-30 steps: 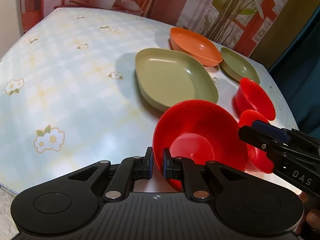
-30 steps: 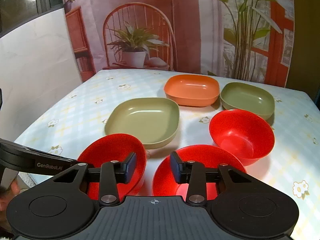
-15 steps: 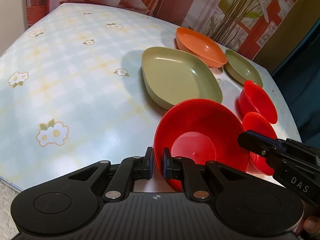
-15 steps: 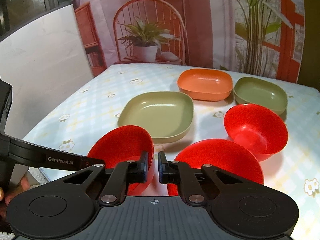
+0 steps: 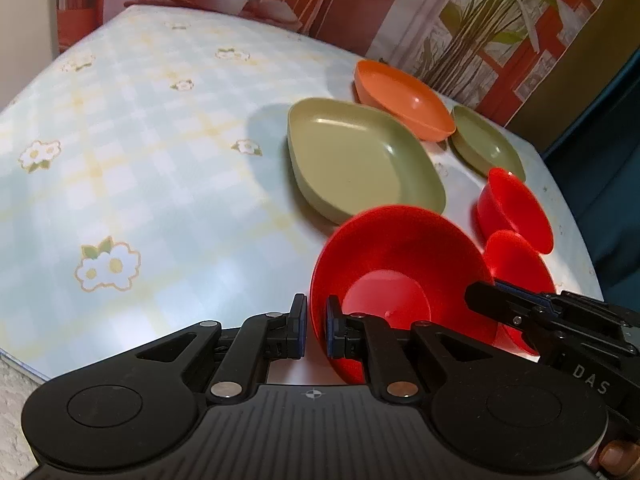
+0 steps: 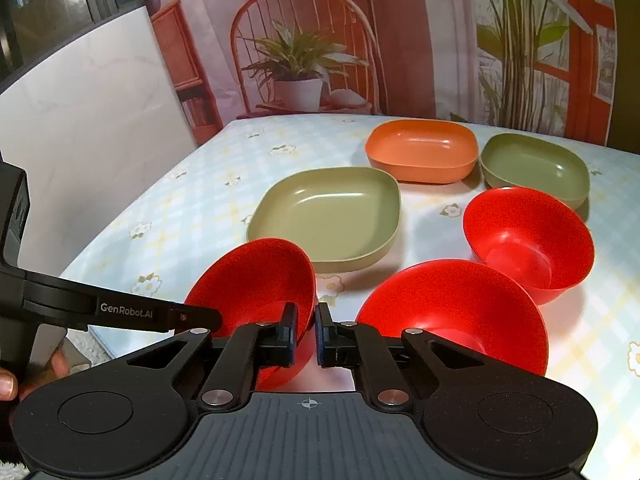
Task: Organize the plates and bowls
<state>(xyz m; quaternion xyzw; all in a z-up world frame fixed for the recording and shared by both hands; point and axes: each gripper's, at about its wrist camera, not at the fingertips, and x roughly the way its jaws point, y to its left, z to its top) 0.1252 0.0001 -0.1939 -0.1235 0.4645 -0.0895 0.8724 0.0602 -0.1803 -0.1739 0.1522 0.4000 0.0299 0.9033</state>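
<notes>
My left gripper [image 5: 316, 332] is shut on the near rim of a red bowl [image 5: 400, 280], which is tilted and lifted at the table's near edge. The same bowl shows in the right wrist view [image 6: 260, 280]. My right gripper [image 6: 306, 334] is shut on that bowl's right rim. A second red bowl [image 6: 452, 312] sits just right of it, a third [image 6: 528, 236] farther back. A large green square plate [image 6: 328, 216], an orange dish [image 6: 422, 154] and a smaller green dish [image 6: 536, 166] lie behind.
The table [image 5: 140, 160] has a pale checked cloth with flowers. Its near edge is just below the grippers. A white wall panel [image 6: 88, 120] stands to the left, and a printed backdrop [image 6: 304, 40] with a chair and plants runs behind.
My right gripper closed from open onto the red bowl's rim. The bowl, held by my left gripper, has lifted and tilted.
</notes>
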